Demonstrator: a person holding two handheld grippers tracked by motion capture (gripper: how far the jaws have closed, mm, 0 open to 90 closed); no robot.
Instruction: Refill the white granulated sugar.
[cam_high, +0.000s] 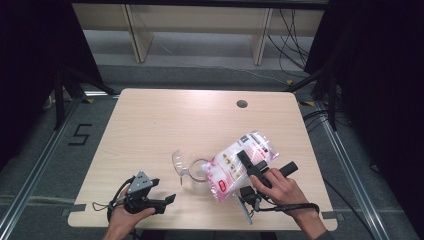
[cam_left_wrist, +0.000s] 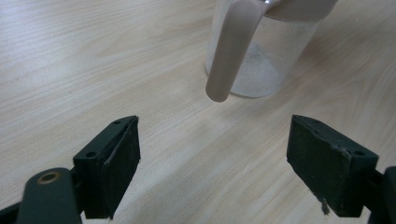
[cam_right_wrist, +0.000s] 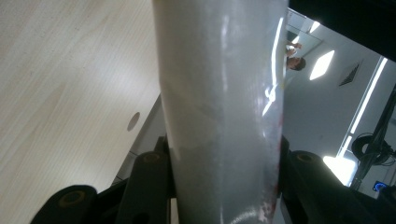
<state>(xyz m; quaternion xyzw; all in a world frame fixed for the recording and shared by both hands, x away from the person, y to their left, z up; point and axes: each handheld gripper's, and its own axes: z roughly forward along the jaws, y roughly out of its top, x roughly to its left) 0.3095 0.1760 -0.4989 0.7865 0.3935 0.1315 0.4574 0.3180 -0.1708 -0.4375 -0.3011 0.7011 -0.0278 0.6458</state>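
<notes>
A white bag with pink print (cam_high: 232, 162) hangs tilted over the table (cam_high: 150, 125), its lower end above a clear jug (cam_high: 192, 171). My right gripper (cam_high: 257, 162) is shut on the bag. In the right gripper view the bag (cam_right_wrist: 224, 116) stands pinched between both jaws of that gripper (cam_right_wrist: 224, 186). My left gripper (cam_high: 165, 191) rests open near the front left edge and points at the jug. In the left gripper view its jaws (cam_left_wrist: 212, 158) stand wide apart with nothing between them. Ahead of them is the jug (cam_left_wrist: 261, 60) with a beige handle (cam_left_wrist: 231, 51) and a little white powder at its bottom.
A round cable hole (cam_high: 242, 104) sits near the table's far edge. Beyond the table stand pale wooden frame legs (cam_high: 140, 35). A "5" mark (cam_high: 80, 134) is on the floor at the left. Dark curtains close both sides.
</notes>
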